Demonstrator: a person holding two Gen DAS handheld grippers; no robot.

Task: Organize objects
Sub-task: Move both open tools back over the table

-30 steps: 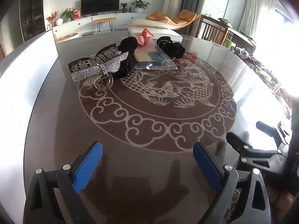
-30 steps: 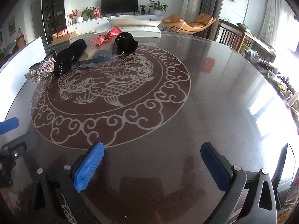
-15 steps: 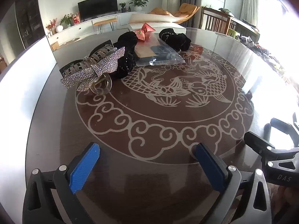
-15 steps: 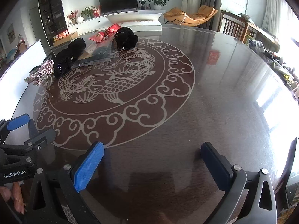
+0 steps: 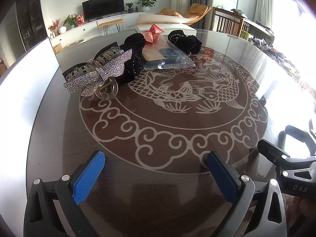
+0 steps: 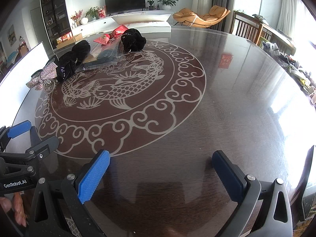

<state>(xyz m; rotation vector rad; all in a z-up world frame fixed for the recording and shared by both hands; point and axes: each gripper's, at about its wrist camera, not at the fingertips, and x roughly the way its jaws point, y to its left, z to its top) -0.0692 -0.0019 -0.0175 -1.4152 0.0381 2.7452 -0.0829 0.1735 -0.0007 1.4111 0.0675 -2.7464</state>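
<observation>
A rhinestone bow hair claw (image 5: 98, 73) (image 6: 44, 75) lies at the far left of the round table (image 5: 158, 193). Behind it sit a black velvet scrunchie (image 5: 132, 59) (image 6: 75, 59), a clear plastic bag (image 5: 167, 58) (image 6: 102, 56) with dark items, a red bow (image 5: 153, 33) (image 6: 109, 36) and a second black scrunchie (image 5: 184, 41) (image 6: 133, 40). My left gripper (image 5: 156, 175) hangs open over the near table edge, far short of the pile. Open too, my right gripper (image 6: 161, 175) holds nothing; it sits to the right of the left one.
A white panel (image 5: 25, 83) stands along the table's left side. The table top carries a pale fish-and-cloud pattern (image 6: 118, 90). Beyond it are a TV cabinet, an orange lounger and wooden chairs. A hand (image 6: 13, 207) grips the left tool.
Both grippers have crept forward over the table, so the pile looks nearer and larger. Each tool has come further into the other's view. Jaws stay wide.
</observation>
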